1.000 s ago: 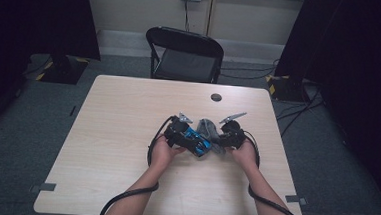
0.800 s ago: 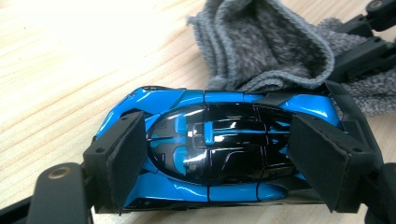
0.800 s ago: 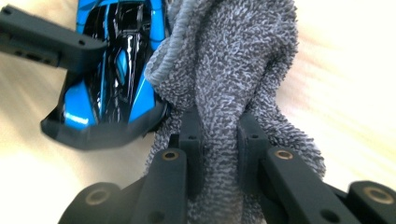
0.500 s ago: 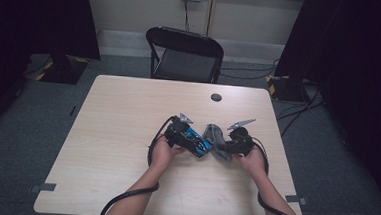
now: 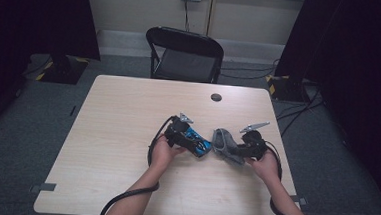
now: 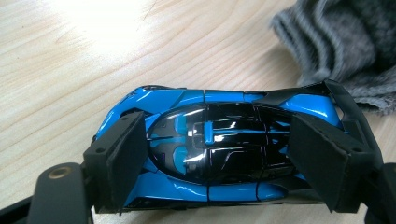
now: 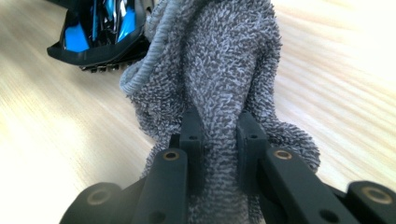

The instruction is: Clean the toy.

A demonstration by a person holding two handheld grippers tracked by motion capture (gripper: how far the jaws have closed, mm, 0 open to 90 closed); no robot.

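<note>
At lower centre of the high view our left tongs (image 5: 202, 149) clamp the blue car (image 5: 198, 143) by nose and tail, resting on the bench (image 5: 128, 113). Just right of it, our right tongs (image 5: 231, 151) pinch the grey cloth (image 5: 222, 141), nearly shut. The cloth has slid rightward off the car since a second ago, so we judge the wipe finished or pausing.

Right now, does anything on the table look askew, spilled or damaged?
Nothing stands out. The left gripper clamps the blue toy car end to end on the table; the right gripper pinches a bunched grey cloth beside the car's tail. No spill or breakage shows.
</note>
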